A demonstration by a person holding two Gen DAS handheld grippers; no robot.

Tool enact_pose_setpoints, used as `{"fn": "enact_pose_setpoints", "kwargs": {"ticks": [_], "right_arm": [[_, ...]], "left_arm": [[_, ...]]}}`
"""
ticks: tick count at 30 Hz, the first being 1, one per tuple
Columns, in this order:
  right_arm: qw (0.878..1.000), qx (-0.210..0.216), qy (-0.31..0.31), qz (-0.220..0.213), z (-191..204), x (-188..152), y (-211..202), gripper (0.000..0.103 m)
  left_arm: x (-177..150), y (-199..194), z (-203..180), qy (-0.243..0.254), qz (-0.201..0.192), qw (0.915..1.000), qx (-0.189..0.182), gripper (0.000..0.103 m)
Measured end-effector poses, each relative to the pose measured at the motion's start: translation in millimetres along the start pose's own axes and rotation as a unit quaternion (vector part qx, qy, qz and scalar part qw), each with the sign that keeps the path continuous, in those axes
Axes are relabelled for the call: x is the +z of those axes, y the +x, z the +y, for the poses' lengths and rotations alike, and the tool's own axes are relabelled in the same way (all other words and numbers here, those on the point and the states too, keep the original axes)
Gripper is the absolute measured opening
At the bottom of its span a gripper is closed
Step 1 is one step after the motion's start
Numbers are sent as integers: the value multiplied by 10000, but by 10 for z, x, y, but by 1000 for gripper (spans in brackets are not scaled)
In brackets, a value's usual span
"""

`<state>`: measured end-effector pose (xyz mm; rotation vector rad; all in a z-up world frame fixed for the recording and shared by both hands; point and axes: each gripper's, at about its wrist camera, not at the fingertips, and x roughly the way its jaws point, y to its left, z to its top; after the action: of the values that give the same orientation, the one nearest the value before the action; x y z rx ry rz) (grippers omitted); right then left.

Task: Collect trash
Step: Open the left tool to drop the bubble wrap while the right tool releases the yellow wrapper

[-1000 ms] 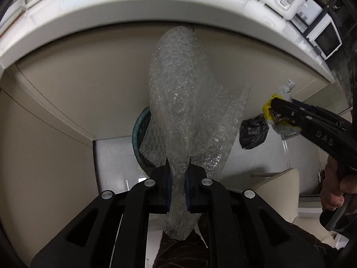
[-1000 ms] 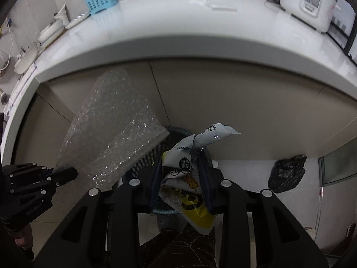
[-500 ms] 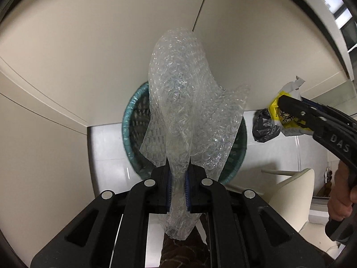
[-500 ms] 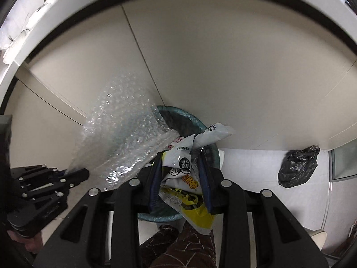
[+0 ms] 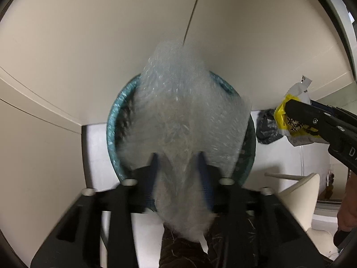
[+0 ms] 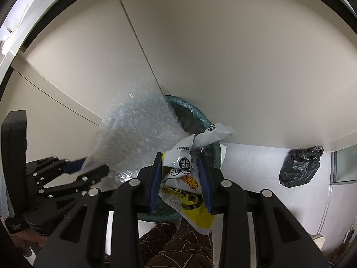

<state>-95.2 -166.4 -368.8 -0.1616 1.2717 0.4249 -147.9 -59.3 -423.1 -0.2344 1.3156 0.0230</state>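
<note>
I have the left gripper point(image 5: 178, 169) over the teal bin point(image 5: 112, 131), jaws opening, bubble wrap point(image 5: 185, 120) between them and blurred, pads look clear of it. The wrap is featherlight, soft and springy, so I judge it drifts rather than drops; pinch a bunched fold, not a flat edge. My right gripper point(image 6: 180, 178) is clamped on the snack wrapper point(image 6: 185, 167), also above the bin. It looks like thin, slick, crinkly film; grip mid-body where it is crumpled.

Both grippers point(image 6: 180, 174): black frames, blue pads point(image 6: 155, 178), silver screws point(image 6: 133, 182). Trousers point(image 6: 176, 243): dark brown, thin pale line pattern.
</note>
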Motion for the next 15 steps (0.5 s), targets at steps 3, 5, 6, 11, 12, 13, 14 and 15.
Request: {"fn": "enact_pose_setpoints", "kwargs": {"ticks": [3, 5, 6, 11, 12, 13, 14, 15], "right_arm": [[10000, 18, -18, 7, 52, 12, -4, 30], [10000, 30, -61, -5, 92, 6, -16, 30], [10000, 38, -87, -15, 106, 2, -24, 30], [9997, 148, -178, -71, 177, -24, -28, 32], [9997, 165, -187, -69, 195, -18, -15, 32], [9996, 192, -195, -61, 200, -16, -1, 32], [9995, 225, -218, -59, 241, -3, 23, 32], [9994, 238, -248, -60, 276, 6, 47, 32]], "left_arm": [[-6, -41, 18, 5, -109, 9999, 52, 52], [-11, -88, 50, -58, -201, 9997, 83, 61], [-13, -116, 71, -100, -251, 9996, 88, 63], [-50, -282, 200, -256, -532, 9981, 150, 83], [-51, -308, 227, -260, -577, 9978, 197, 86], [-45, -327, 263, -277, -631, 9973, 265, 90], [-32, -361, 320, -292, -663, 9969, 290, 91], [-34, -376, 354, -315, -670, 9968, 303, 92]]}}
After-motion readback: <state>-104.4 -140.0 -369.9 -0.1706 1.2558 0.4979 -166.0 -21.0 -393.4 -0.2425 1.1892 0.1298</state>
